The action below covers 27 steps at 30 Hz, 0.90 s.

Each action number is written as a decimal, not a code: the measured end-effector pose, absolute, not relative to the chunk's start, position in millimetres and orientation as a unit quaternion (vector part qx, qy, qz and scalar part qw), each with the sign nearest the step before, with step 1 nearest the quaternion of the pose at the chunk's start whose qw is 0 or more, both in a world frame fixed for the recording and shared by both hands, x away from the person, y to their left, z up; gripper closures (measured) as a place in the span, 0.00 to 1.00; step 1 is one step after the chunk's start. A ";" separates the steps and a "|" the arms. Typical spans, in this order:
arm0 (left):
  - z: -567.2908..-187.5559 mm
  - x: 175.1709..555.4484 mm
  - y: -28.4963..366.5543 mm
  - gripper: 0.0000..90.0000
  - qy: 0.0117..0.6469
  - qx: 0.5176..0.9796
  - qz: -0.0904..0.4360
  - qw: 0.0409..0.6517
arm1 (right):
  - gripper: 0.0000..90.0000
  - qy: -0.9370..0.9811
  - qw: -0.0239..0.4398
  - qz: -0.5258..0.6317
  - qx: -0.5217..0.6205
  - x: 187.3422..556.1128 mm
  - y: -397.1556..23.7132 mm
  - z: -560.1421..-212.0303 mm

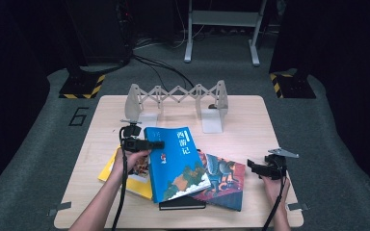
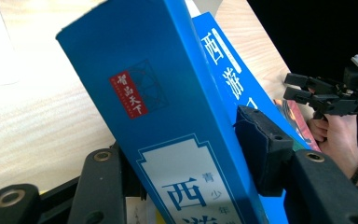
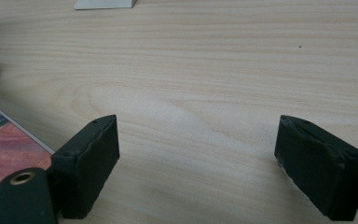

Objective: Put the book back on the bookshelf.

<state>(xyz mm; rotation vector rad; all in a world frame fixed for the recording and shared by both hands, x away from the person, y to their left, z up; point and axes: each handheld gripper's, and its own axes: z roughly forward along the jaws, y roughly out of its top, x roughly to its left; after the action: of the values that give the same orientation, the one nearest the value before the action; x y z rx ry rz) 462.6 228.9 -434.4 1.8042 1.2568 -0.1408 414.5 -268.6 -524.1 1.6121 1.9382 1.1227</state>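
- The left gripper is clamping the spine edge of the thick blue hardcover book, one pad pressing on its cover, and is tilting it up off the pile.
- The grey accordion-style metal bookend rack at the far edge of the pale wooden table is holding no book yet, so shelving is only beginning.
- A yellow book, a black notebook and a red-and-teal illustrated book are waiting flat.
- The right gripper is hovering wide open, empty, beside the pile.

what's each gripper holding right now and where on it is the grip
The left gripper is shut on the blue book, clamped across its spine at the upper left corner. The right gripper holds nothing; its jaws stand open over bare table.
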 end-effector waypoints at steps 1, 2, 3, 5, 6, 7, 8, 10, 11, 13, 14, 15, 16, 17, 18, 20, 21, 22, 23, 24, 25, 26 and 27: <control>-434.6 462.7 228.5 0.55 0.510 0.731 -0.058 0.450 | 0.15 0.688 0.191 0.398 0.575 414.2 -267.9 -524.1; -434.3 462.5 227.8 0.55 0.512 0.731 -0.059 0.448 | 0.15 0.691 0.191 0.398 0.573 414.5 -268.1 -524.1; -434.1 462.9 227.2 0.55 0.505 0.733 -0.060 0.451 | 0.15 0.692 0.190 0.397 0.573 414.5 -268.1 -524.1; -433.3 462.1 226.0 0.56 0.503 0.733 -0.060 0.454 | 0.15 0.693 0.188 0.394 0.574 414.4 -267.7 -524.1; -433.2 462.0 225.7 0.56 0.501 0.731 -0.060 0.460 | 0.15 0.692 0.189 0.394 0.574 414.5 -267.6 -524.2; -433.1 461.9 226.1 0.57 0.500 0.728 -0.063 0.465 | 0.15 0.692 0.190 0.393 0.575 414.7 -267.5 -524.5; -432.9 461.7 226.2 0.58 0.502 0.723 -0.067 0.470 | 0.15 0.696 0.190 0.393 0.570 415.3 -267.7 -524.8; -433.1 461.2 227.2 0.59 0.503 0.716 -0.072 0.479 | 0.15 0.697 0.190 0.389 0.572 416.0 -266.8 -525.1; -433.0 460.7 227.4 0.60 0.502 0.713 -0.073 0.483 | 0.15 0.699 0.190 0.388 0.570 416.3 -266.4 -525.2; -431.8 459.1 227.6 0.61 0.502 0.708 -0.074 0.491 | 0.16 0.697 0.194 0.389 0.570 416.2 -265.9 -525.6; -431.0 458.5 227.0 0.61 0.504 0.705 -0.075 0.494 | 0.16 0.697 0.195 0.390 0.570 416.1 -265.9 -525.7; -429.5 457.2 226.6 0.62 0.503 0.703 -0.073 0.497 | 0.16 0.697 0.194 0.390 0.569 416.2 -266.0 -525.7; -428.2 456.9 226.7 0.62 0.500 0.705 -0.073 0.498 | 0.16 0.696 0.194 0.390 0.570 416.2 -266.1 -525.6; -427.5 456.4 226.2 0.62 0.501 0.702 -0.072 0.501 | 0.16 0.698 0.191 0.388 0.571 416.2 -266.3 -525.3; -426.4 455.6 226.0 0.63 0.502 0.699 -0.074 0.504 | 0.16 0.698 0.191 0.388 0.570 416.2 -266.5 -525.3; -424.0 455.1 224.6 0.64 0.501 0.696 -0.073 0.509 | 0.16 0.699 0.190 0.389 0.570 416.1 -266.5 -525.3; -422.6 455.0 224.0 0.64 0.501 0.696 -0.073 0.510 | 0.16 0.698 0.190 0.390 0.570 416.1 -266.7 -525.3; -421.2 454.9 223.6 0.64 0.499 0.696 -0.072 0.511 | 0.16 0.697 0.190 0.391 0.571 416.0 -266.8 -525.6; -419.8 454.8 223.0 0.65 0.499 0.695 -0.073 0.513 | 0.16 0.696 0.188 0.391 0.572 416.0 -266.7 -525.4; -418.5 454.8 222.4 0.65 0.500 0.692 -0.073 0.516 | 0.16 0.697 0.188 0.392 0.571 416.1 -266.8 -525.4; -416.5 454.6 222.2 0.66 0.500 0.691 -0.074 0.518 | 0.16 0.697 0.189 0.391 0.571 416.2 -266.9 -525.5; -415.5 454.8 222.2 0.66 0.499 0.691 -0.073 0.518 | 0.16 0.697 0.189 0.392 0.570 416.3 -267.1 -525.5; -414.4 454.8 222.2 0.66 0.499 0.688 -0.073 0.521 | 0.16 0.696 0.189 0.392 0.571 416.1 -267.1 -525.4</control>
<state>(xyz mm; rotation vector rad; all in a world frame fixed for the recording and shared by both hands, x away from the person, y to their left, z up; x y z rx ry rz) 454.8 222.2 -414.4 1.6498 1.1963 -0.1758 416.1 -267.1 -525.4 1.6059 1.9584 1.1022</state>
